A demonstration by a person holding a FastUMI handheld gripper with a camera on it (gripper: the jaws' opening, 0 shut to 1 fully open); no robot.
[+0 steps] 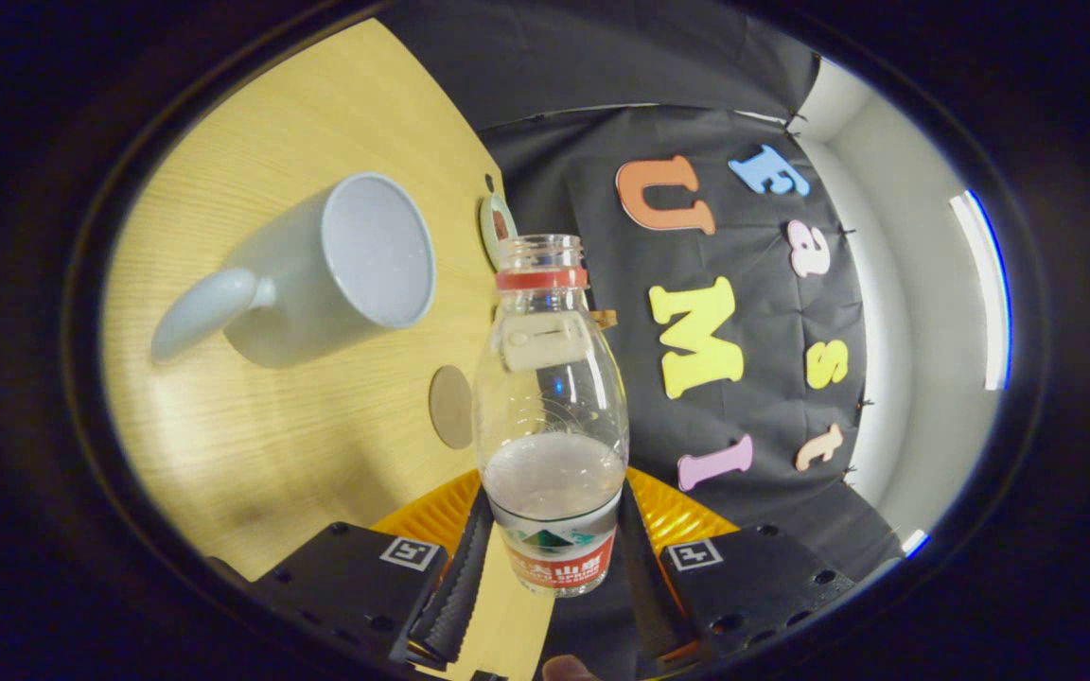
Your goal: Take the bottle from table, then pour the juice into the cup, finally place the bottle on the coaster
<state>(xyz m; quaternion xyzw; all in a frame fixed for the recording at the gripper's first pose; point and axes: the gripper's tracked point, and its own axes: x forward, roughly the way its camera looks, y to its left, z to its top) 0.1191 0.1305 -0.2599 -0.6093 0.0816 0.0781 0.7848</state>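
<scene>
Clamping bottle (551,416) between jaws

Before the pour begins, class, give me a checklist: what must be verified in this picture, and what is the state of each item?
1. Grip: the gripper has both fingers pressed on the bottle. Ok.
2. Cap off: the bottle's neck is open above its red ring. Ok.
3. Juice left: liquid sits in the bottle's lower part. Ok.
4. Cup ready: it stands on the table, its opening unobstructed and nothing visible inside. Ok.
5. Mouth over cup: the neck is beside the cup, not above it. Not ok.
6. Coaster free: the round disc beside the bottle is bare. Ok.
</scene>
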